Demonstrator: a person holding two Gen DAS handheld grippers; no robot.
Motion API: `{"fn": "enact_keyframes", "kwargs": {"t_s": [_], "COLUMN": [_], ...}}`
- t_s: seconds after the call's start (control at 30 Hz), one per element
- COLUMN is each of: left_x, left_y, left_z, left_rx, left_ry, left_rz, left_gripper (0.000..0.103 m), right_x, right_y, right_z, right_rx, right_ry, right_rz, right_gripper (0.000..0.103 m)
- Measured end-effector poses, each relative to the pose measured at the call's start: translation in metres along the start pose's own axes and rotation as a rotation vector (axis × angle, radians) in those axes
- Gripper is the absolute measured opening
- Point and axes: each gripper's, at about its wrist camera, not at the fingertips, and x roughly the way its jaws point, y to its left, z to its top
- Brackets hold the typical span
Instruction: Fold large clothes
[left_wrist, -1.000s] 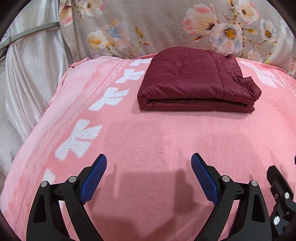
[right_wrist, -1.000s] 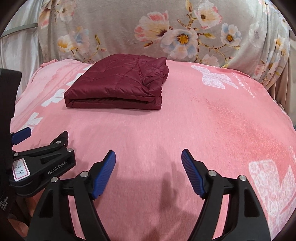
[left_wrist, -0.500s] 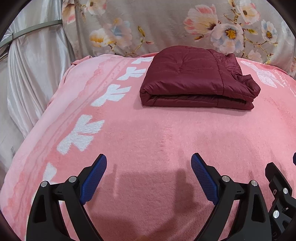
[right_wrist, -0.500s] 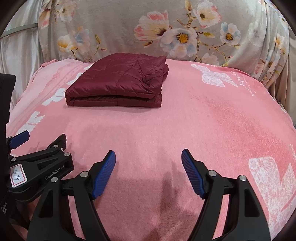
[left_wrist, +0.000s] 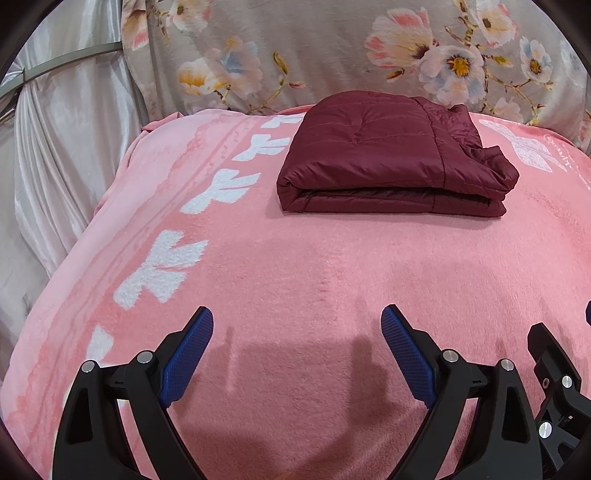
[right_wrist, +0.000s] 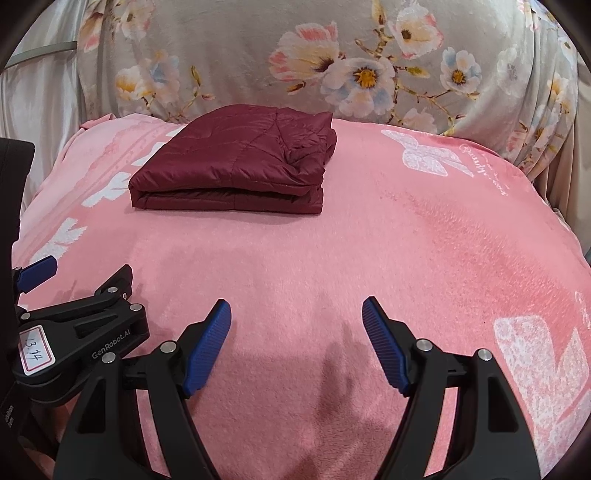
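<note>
Pink blanket (left_wrist: 295, 295), folded maroon jacket (left_wrist: 391, 162) lying straight ahead, long axis crosswise.
My left gripper (left_wrist: 297, 354) sits squarer to it than my right gripper (right_wrist: 296, 339); both fingers spread, empty, well short.

I think I am working in a home bedroom: a fluffy pink blanket with white patterns (left_wrist: 295, 280), grey flower-printed fabric (right_wrist: 332, 48) behind, shiny silver satin curtain (left_wrist: 55, 147).

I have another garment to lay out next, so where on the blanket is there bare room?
The widest bare stretch of the pink blanket runs from the folded maroon jacket forward to both open grippers: left gripper, right gripper. The blanket right of the jacket is also bare. It is tightest behind the jacket, near the floral cover.
</note>
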Motion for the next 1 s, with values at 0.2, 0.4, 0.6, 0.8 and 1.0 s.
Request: {"fn": "enact_keyframes", "kwargs": {"t_s": [0.2, 0.4, 0.6, 0.8, 1.0], "left_x": [-0.0003, -0.0007, -0.001, -0.0013, -0.0013], "left_y": [-0.0006, -0.0012, -0.0014, -0.0015, -0.0014], "left_z": [0.0001, 0.0003, 0.0001, 0.0, 0.0], "left_rx": [0.0, 0.003, 0.003, 0.005, 0.008], "left_ry": [-0.001, -0.001, -0.002, -0.003, -0.004], "left_rz": [0.0, 0.001, 0.001, 0.002, 0.002], "left_gripper": [0.091, 0.091, 0.091, 0.091, 0.091], "right_x": [-0.0005, -0.0002, 0.0, 0.0001, -0.0002], "right_y": [0.0014, 0.0016, 0.0024, 0.0018, 0.0021], "right_z": [-0.0003, -0.0002, 0.0001, 0.0003, 0.0003], "right_rx": [0.0, 0.0, 0.001, 0.0, 0.0], "right_ry": [-0.001, 0.0, 0.0, 0.0, 0.0], "right_rz": [0.001, 0.0, -0.001, 0.0, 0.0], "right_gripper": [0.071, 0.071, 0.071, 0.071, 0.071]}}
